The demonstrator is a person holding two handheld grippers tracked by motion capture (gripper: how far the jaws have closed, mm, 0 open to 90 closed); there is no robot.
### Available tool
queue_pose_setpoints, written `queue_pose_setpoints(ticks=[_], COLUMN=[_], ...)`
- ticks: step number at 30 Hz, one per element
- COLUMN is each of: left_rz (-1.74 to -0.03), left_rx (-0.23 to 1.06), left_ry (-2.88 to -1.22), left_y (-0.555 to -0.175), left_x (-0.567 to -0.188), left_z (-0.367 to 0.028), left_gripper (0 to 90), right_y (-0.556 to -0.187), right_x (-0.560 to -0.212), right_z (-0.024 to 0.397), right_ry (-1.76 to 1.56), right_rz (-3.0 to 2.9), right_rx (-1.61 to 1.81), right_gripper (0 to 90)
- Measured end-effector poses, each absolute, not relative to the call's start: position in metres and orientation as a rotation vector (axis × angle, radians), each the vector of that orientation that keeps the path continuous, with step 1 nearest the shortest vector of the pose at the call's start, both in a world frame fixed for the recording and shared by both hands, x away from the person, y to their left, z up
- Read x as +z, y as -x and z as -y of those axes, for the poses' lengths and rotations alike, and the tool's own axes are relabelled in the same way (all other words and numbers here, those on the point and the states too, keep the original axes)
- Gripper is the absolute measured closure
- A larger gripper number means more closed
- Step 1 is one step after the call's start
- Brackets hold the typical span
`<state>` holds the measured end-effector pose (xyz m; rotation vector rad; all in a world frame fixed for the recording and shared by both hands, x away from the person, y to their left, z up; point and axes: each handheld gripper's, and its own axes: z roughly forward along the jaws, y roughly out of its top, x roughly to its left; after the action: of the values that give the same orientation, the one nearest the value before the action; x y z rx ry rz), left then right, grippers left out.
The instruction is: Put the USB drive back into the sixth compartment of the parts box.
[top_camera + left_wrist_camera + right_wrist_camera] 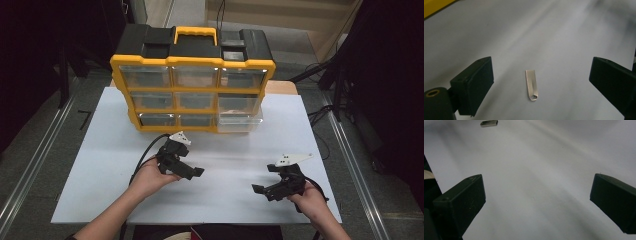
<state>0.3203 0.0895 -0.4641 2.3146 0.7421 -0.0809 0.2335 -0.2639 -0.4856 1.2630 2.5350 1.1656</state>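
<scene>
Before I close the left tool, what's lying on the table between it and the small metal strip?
Nothing. In the left gripper view the metal strip lies flat on the bare white table, framed by the left tool's wide-open jaws, untouched by either.

Both hands hold a wide-open claw, left claw [199,171] facing right claw [256,188].

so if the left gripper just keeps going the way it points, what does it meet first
Probably the small metal clip, which lies flat on the white table in line between the open jaws of the left gripper. Nothing else stands in that line, though how far off the clip is stays hard to judge.
</scene>
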Motion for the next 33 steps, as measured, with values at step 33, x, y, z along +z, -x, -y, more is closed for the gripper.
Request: queue_pose_setpoints(ticks=[33], left_rz=[-0.667], left_rx=[0.115], left_ry=[-2.518], left_y=[-0.309], left_x=[-0.493], left_z=[-0.068], left_gripper=[17.5], right_y=[-0.234], right_x=[-0.487], right_z=[0.263], right_ry=[-1.247], right_rz=[-2.548], right_rx=[1.145], right_gripper=[0.0])
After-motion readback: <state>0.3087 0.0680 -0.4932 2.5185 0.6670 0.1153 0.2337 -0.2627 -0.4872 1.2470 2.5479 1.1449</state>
